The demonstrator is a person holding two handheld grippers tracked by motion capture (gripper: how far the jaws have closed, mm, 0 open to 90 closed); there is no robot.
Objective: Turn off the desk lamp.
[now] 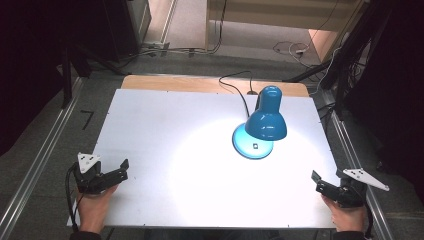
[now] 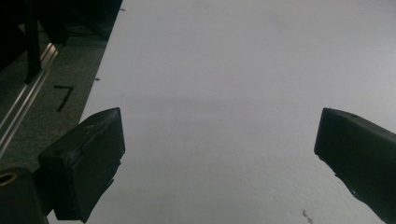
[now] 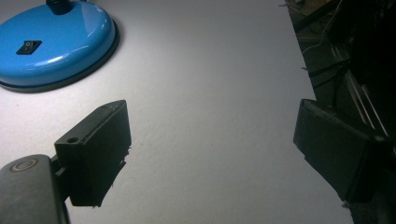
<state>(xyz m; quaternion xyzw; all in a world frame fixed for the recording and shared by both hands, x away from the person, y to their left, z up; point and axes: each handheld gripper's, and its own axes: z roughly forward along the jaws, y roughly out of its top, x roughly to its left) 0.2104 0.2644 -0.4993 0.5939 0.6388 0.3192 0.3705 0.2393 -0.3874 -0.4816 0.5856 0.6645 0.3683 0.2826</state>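
Both hand-held grippers — left (image 1: 114, 172), right (image 1: 325, 186) — rest released at near table (image 1: 165, 200) corners. Glossy blue metal desk lamp (image 1: 265, 122) stands far-right, lit; weighted base, slippery shade — grip the neck.

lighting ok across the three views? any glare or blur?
High view: the lamp throws a bright pool on the table, washed out below its shade; surroundings very dark. Left gripper view: dim, even grey, soft focus. Right gripper view: glossy highlight on the lamp's base; right edge falls into black.
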